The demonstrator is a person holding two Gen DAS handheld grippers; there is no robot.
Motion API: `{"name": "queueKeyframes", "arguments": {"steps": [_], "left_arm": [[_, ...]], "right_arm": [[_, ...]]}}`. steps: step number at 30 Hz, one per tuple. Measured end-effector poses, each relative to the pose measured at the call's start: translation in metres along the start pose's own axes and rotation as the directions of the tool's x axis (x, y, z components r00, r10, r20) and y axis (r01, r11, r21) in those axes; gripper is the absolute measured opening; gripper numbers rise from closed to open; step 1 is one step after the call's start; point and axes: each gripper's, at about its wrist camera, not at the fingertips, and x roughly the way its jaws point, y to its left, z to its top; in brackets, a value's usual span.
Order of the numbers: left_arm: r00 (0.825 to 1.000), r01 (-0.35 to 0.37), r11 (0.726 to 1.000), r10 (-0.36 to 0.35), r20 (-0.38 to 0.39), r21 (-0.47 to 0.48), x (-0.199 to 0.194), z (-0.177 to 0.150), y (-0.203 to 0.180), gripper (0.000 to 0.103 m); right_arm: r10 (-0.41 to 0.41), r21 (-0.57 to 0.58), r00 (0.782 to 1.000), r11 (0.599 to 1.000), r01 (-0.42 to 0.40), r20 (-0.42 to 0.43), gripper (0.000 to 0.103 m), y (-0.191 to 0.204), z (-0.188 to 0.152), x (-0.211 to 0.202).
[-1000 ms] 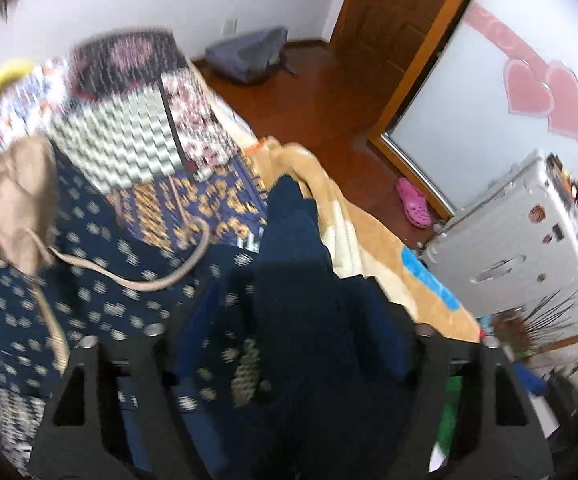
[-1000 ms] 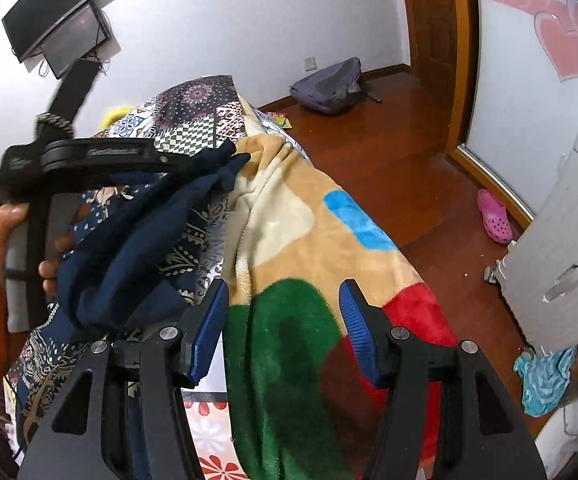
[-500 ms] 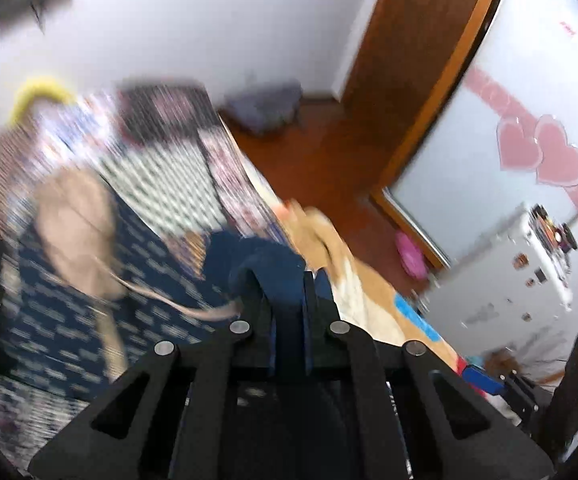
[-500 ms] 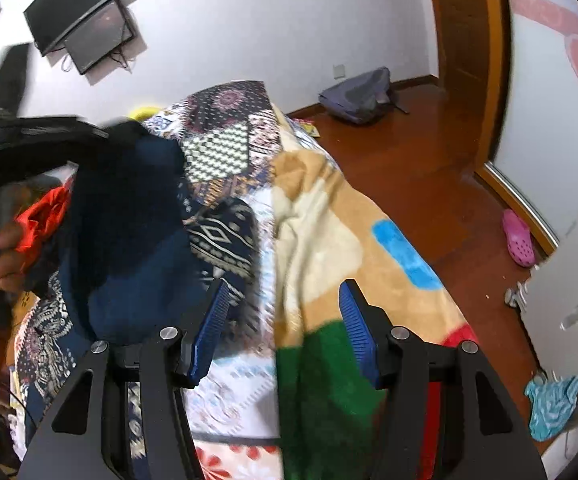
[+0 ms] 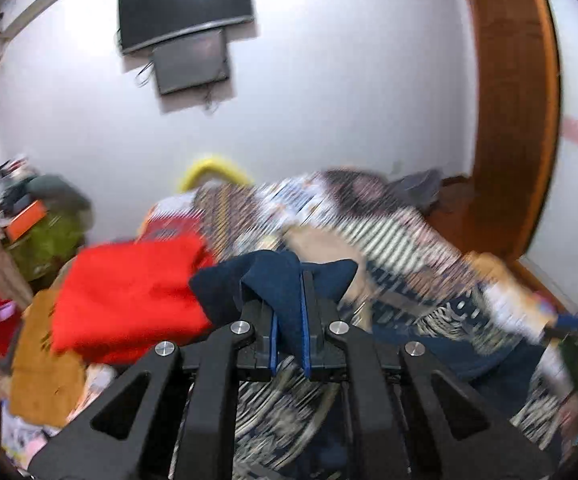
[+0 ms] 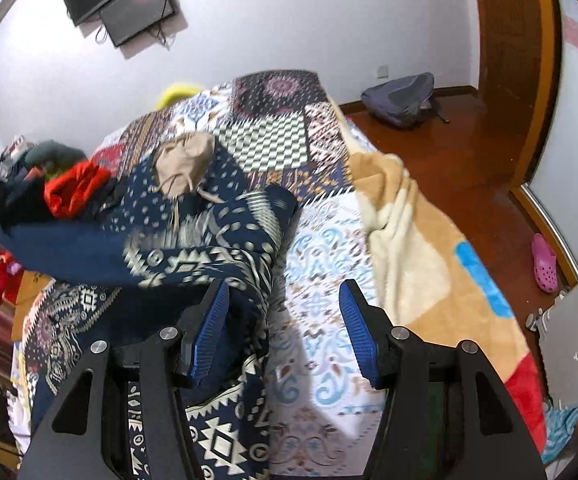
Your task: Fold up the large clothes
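A large navy garment with a cream geometric pattern [image 6: 193,248] lies stretched across the bed, its plain navy inner side showing at the left. My left gripper [image 5: 289,312] is shut on a bunched navy fold of it [image 5: 277,280], held up above the bed. My right gripper [image 6: 285,332] is open and empty, low over the bed, with the garment under its left finger [image 6: 205,332]. A beige drawstring hood piece [image 6: 185,160] lies on the garment farther back.
A patchwork quilt [image 6: 273,140] covers the bed, with a tan, blue, red fleece blanket [image 6: 421,248] along its right side. A red garment [image 5: 129,296] lies at the left. A grey backpack [image 6: 401,100], pink shoe [image 6: 545,264] and white suitcase [image 6: 577,332] are on the floor.
My left gripper closed on the navy fabric and swung up and left, pulling the garment out across the bed. The right gripper stayed open and moved little.
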Motion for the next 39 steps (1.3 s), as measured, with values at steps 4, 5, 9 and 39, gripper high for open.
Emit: {"name": "queueKeyframes", "arguments": {"steps": [4,5,9,39], "left_arm": [[0.984,-0.012,1.0,0.012,-0.176,0.0,0.029,-0.058,0.015,0.011],[0.969,0.003,1.0,-0.007,-0.248,-0.019,0.04,-0.075,0.02,0.011],[0.915,0.054,0.984,-0.116,-0.386,-0.168,0.052,-0.119,0.042,0.03],[0.847,0.11,0.92,-0.284,-0.449,-0.376,0.087,-0.149,0.079,0.018]], "right_arm": [[-0.01,-0.028,0.999,1.0,0.009,-0.031,0.053,0.011,-0.004,0.008],[-0.014,-0.034,0.999,0.999,0.013,-0.036,0.053,0.013,-0.005,0.008],[-0.051,-0.071,0.997,0.996,0.047,-0.051,0.054,0.02,-0.007,0.008],[-0.266,-0.44,0.955,0.879,0.186,-0.129,0.062,0.069,0.012,0.093]]}}
